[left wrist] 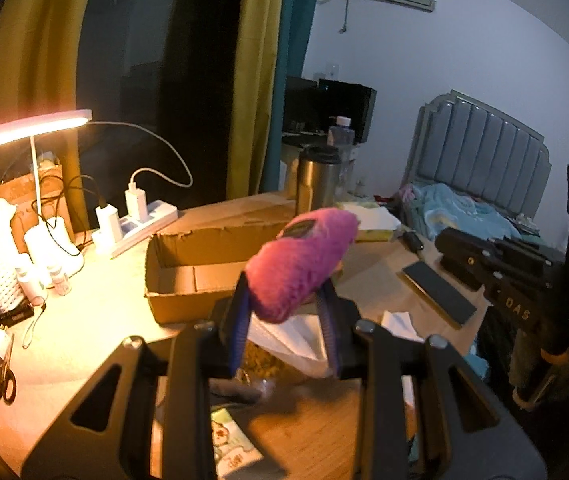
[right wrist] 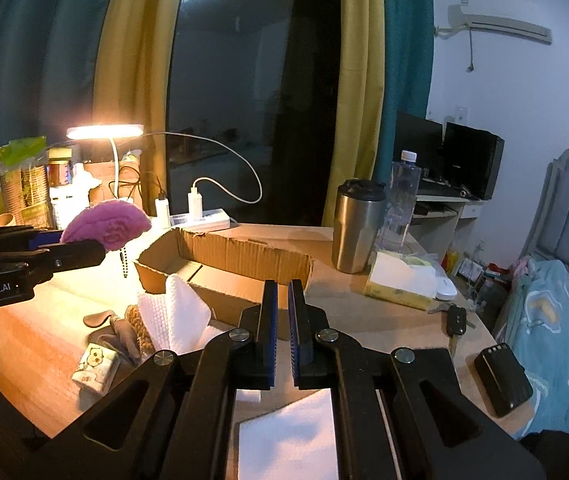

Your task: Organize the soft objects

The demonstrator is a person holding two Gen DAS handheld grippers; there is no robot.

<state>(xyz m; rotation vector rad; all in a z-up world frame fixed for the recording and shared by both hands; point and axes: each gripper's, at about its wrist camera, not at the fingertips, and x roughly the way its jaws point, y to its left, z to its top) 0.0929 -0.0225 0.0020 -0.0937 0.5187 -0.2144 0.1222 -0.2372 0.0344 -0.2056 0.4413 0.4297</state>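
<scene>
My left gripper (left wrist: pixel 284 304) is shut on a pink plush toy (left wrist: pixel 300 264) and holds it in the air just in front of an open cardboard box (left wrist: pixel 188 268). In the right wrist view the same toy (right wrist: pixel 106 224) hangs left of the box (right wrist: pixel 224 256), with a bead chain dangling under it. My right gripper (right wrist: pixel 282 292) is shut and empty, above the desk in front of the box. A white knitted cloth (right wrist: pixel 180 316) and a grey glove (right wrist: pixel 120 332) lie on the desk left of it.
A lit desk lamp (right wrist: pixel 104 132), a power strip (right wrist: pixel 200 220) with chargers, a steel tumbler (right wrist: pixel 356 228), a tissue box (right wrist: pixel 404 284), a small tissue pack (right wrist: pixel 96 368), a car key (right wrist: pixel 456 320) and a black battery pack (right wrist: pixel 502 384) crowd the wooden desk. A bed (right wrist: pixel 556 320) stands at the right.
</scene>
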